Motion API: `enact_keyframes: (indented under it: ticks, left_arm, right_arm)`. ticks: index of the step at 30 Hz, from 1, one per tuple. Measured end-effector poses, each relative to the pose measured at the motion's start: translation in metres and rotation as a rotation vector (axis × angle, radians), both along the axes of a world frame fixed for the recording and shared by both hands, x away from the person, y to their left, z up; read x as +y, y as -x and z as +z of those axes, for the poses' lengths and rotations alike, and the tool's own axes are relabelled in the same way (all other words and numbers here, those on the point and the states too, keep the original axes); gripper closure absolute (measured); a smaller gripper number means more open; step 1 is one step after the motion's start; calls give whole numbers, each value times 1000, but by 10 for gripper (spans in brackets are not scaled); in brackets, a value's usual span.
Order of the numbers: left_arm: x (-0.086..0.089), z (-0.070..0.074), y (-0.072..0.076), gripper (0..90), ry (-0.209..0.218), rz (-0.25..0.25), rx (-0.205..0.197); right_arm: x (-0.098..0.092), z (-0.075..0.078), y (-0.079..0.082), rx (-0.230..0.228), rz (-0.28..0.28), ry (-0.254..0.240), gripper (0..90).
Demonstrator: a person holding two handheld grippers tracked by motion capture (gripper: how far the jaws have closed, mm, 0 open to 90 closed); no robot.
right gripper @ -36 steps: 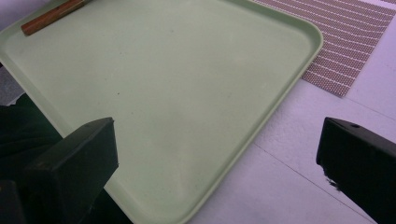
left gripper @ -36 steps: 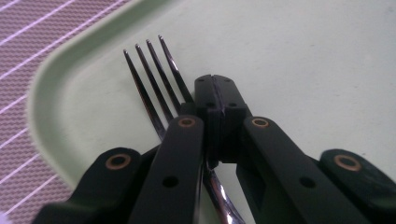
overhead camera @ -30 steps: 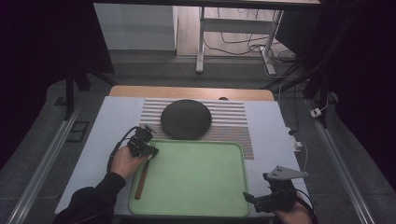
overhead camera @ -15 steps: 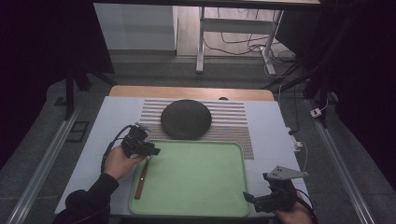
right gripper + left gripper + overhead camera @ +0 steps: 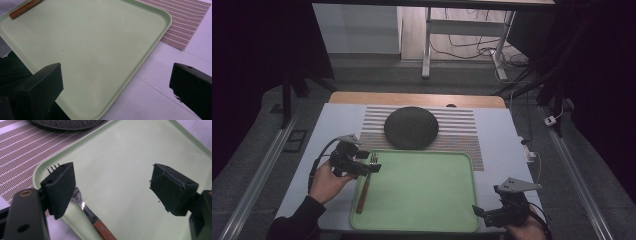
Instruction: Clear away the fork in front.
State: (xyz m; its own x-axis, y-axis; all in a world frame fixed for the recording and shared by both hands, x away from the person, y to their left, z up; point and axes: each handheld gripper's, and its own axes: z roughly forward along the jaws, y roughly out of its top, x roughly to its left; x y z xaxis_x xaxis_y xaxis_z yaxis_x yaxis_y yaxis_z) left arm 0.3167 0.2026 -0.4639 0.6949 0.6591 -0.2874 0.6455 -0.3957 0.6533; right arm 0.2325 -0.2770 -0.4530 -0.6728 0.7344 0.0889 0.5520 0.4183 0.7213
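Your left tool (image 5: pixel 362 162): black, grey three-cornered plate, looping black cable, foam-padded jaws. Right tool (image 5: pixel 492 212): same build. Dark sleeve (image 5: pixel 294 222).

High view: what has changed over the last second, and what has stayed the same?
The left gripper has lifted back off the fork toward the tray's far-left corner, its fingers now open and holding nothing. The fork stays along the tray's left edge, prongs pointing away from the person. The right gripper, tray, striped mat and dark round plate have not moved.
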Motion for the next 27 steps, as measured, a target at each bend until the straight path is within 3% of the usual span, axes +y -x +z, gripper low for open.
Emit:
enact_keyframes:
  ticks: [11, 27]
  left_arm:
    - [20, 3, 34, 68, 54, 25, -25]
    - [66, 1, 86, 0, 152, 103, -71]
  right_arm:
    - [0, 0, 0, 1, 1, 4, 0]
    - [0, 0, 0, 1, -4, 4, 0]
